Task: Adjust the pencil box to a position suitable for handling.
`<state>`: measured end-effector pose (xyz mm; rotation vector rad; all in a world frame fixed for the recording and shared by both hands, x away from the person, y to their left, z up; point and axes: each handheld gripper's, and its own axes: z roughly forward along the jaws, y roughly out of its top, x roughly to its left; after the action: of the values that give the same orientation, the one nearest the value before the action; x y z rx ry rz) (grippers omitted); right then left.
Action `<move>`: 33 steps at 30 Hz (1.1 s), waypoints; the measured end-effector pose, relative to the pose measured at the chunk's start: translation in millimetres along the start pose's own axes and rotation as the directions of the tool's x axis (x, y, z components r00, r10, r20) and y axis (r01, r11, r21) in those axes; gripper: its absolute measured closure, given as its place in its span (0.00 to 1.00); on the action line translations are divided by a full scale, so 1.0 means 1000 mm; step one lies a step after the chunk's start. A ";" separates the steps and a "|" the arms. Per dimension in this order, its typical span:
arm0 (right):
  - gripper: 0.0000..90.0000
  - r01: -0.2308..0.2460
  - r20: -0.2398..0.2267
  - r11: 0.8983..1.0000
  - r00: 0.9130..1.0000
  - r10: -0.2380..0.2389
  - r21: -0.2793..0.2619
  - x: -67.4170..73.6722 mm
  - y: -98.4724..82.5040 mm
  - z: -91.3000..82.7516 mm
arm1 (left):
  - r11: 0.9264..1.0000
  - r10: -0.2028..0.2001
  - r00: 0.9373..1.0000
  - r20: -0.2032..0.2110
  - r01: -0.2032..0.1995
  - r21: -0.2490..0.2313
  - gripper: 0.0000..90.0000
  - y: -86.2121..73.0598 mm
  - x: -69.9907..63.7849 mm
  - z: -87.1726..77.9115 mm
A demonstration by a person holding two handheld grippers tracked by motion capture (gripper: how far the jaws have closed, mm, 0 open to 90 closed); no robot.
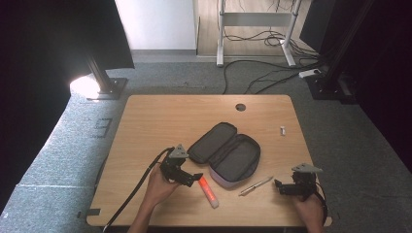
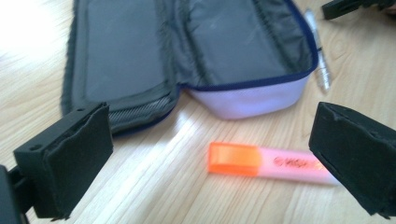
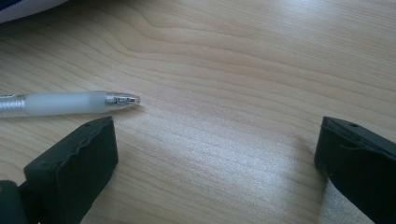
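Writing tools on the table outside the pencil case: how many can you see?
2. The orange-capped pink highlighter lies in front of the open grey fabric pencil case, by the left claw. The clear pen lies right of the case, near the right claw.

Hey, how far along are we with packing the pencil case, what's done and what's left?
Done: the pencil case lies unzipped and open, nothing visible inside. In hand: the left gripper stands with open jaws around the orange highlighter, not yet gripping. Left: the highlighter and the pen, near the open right gripper, are both on the table; a small white item lies apart.
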<state>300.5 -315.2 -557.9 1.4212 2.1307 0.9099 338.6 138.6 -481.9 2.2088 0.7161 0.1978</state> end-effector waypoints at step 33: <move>0.00 0.000 0.000 1.000 1.000 0.000 0.000 0.000 0.000 0.000 | 0.996 -0.054 0.991 -0.125 0.062 0.058 0.00 -0.065 0.032 0.016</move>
<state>300.5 -315.2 -557.9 1.4214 2.1304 0.9099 342.9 180.6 -543.2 2.2459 0.8641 0.2887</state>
